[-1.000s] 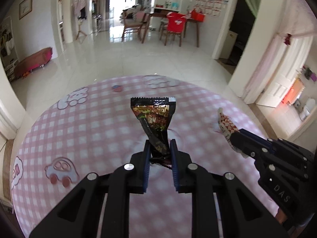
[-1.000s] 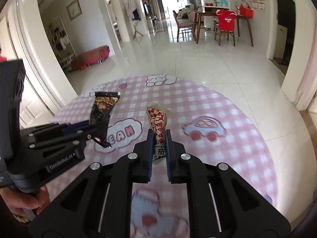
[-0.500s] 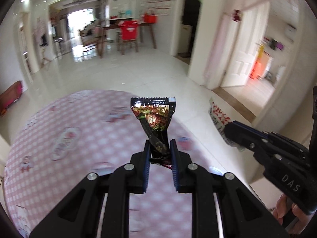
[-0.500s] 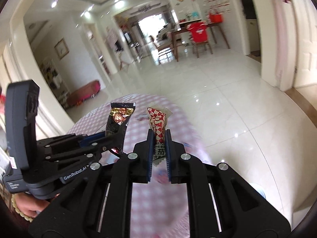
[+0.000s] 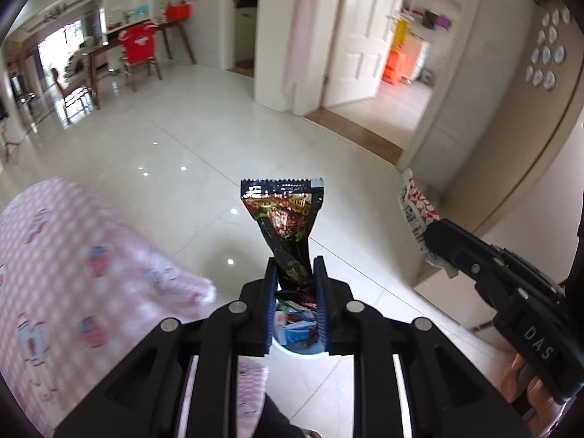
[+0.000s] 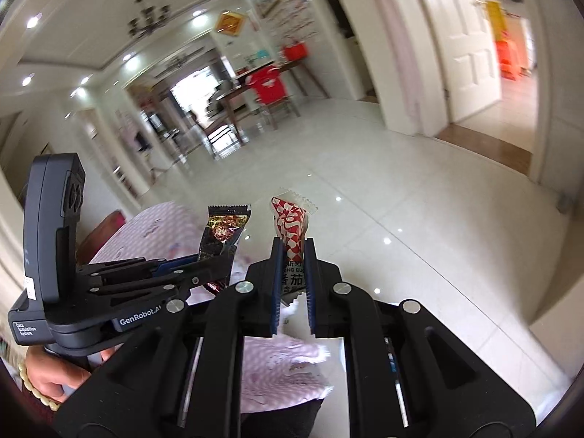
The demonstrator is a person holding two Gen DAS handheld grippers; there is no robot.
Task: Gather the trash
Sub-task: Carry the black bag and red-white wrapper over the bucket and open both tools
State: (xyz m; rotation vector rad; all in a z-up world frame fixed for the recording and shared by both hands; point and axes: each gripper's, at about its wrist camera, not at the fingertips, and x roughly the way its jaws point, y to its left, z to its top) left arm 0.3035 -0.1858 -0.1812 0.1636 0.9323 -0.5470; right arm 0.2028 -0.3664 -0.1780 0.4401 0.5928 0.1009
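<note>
Pink tablecloth [image 5: 73, 273], probably chair [image 5: 138, 45] beyond.

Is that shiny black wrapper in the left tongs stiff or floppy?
Probably floppy: the black wrapper is twisted and crumpled where the left tongs pinch it. It likely weighs little, since its top stands up unsupported. The glossy film may be slippery.

Pink checked tablecloth [image 5: 73, 255] covers the table; white bin [image 5: 299, 350] on tiled floor [image 5: 182, 153].
</note>
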